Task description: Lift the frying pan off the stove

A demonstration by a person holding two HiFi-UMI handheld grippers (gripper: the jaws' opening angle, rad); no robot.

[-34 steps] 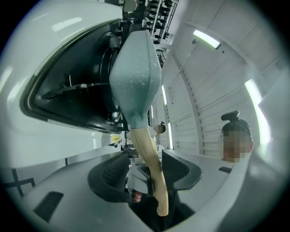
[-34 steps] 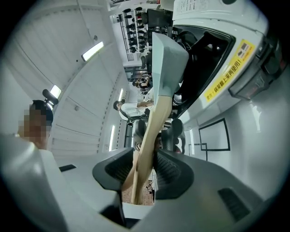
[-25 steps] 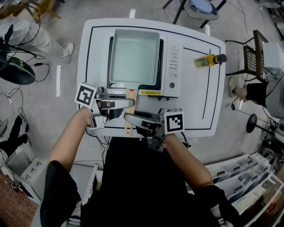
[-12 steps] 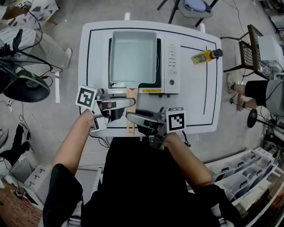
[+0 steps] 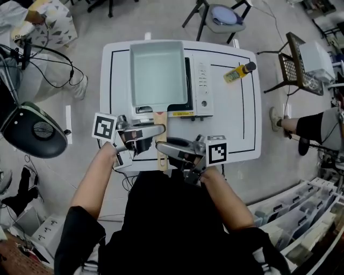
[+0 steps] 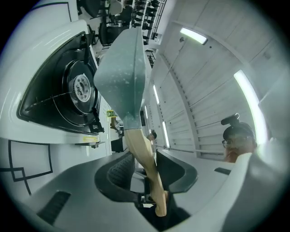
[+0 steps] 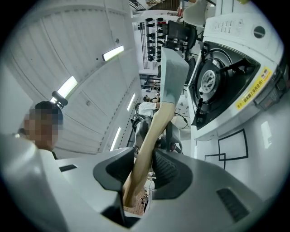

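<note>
The square grey-green frying pan (image 5: 158, 72) hangs above the portable stove (image 5: 199, 86), off the burner. Its wooden handle (image 5: 160, 140) points toward me. My left gripper (image 5: 155, 130) is shut on the handle from the left. My right gripper (image 5: 165, 146) is shut on it from the right, a little nearer to me. The left gripper view has the pan's underside (image 6: 122, 77) clear of the black burner (image 6: 74, 90), and the handle (image 6: 144, 158) is clamped in my left gripper (image 6: 147, 174). In the right gripper view the handle (image 7: 152, 136) runs through my right gripper (image 7: 142, 170) to the pan (image 7: 173, 74).
The stove stands on a white table (image 5: 236, 129) with black lines. A yellow bottle (image 5: 236, 72) lies at the table's back right. Chairs (image 5: 220, 16), cables and a dark round object (image 5: 32, 131) are on the floor around it. A person's leg (image 5: 301, 126) shows at the right.
The pan has risen off the stove while both grippers stay shut on its handle. It now looks larger and sits left of the burner outline.
</note>
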